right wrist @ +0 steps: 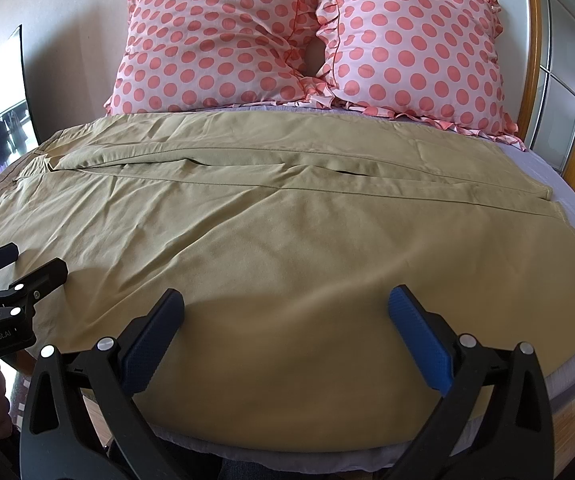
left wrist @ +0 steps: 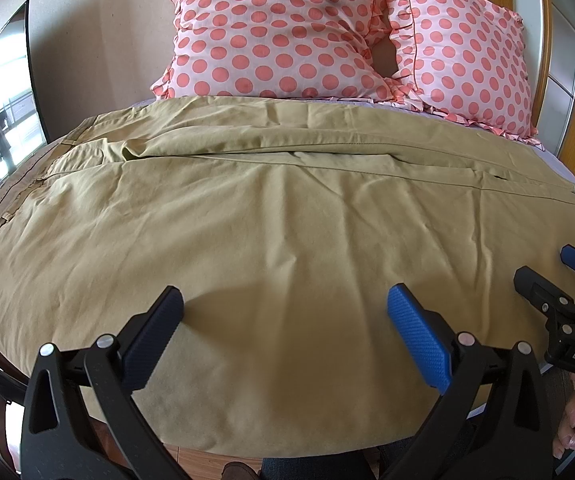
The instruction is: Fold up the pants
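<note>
Over the near leg of the pants [left wrist: 271, 224], your left gripper [left wrist: 285, 306] and right gripper [right wrist: 286, 306] hang released; pinching one layer would drag the fold crooked

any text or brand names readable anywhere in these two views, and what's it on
"DAS": white letters on the black body of the right gripper, at the right edge of the left wrist view; the label runs out of frame, so it may be cut off.
"GenRobot.AI": pale print on the black body of the left gripper, at the left edge of the right wrist view.
No text shows on the pants or the pillows.
</note>
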{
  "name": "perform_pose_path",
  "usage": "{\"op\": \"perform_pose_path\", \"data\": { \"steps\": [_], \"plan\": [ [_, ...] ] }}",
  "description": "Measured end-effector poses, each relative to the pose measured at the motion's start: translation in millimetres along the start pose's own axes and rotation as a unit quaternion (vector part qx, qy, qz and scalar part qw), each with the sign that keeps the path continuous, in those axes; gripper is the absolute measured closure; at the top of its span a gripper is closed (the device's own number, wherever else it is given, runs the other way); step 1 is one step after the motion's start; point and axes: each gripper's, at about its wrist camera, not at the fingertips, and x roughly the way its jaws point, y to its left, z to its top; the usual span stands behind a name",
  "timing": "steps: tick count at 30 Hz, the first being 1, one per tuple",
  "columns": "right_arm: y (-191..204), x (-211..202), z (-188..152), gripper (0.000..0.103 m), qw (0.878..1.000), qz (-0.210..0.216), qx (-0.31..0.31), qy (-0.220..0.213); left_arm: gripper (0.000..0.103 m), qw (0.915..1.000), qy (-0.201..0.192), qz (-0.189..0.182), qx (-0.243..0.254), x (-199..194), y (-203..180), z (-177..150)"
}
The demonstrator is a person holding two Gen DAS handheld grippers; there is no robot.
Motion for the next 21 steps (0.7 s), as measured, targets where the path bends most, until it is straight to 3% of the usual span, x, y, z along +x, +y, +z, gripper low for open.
{"op": "perform_pose_path", "data": {
  "steps": [21],
  "plan": [
    [-0.4, -0.3, -1.0, 0.001, 1.0, -0.004, 0.004, 0.001, 0.002, 1.0, 0.0, 0.0, 0.0, 0.0, 0.2, 0.0]
  ]
}}
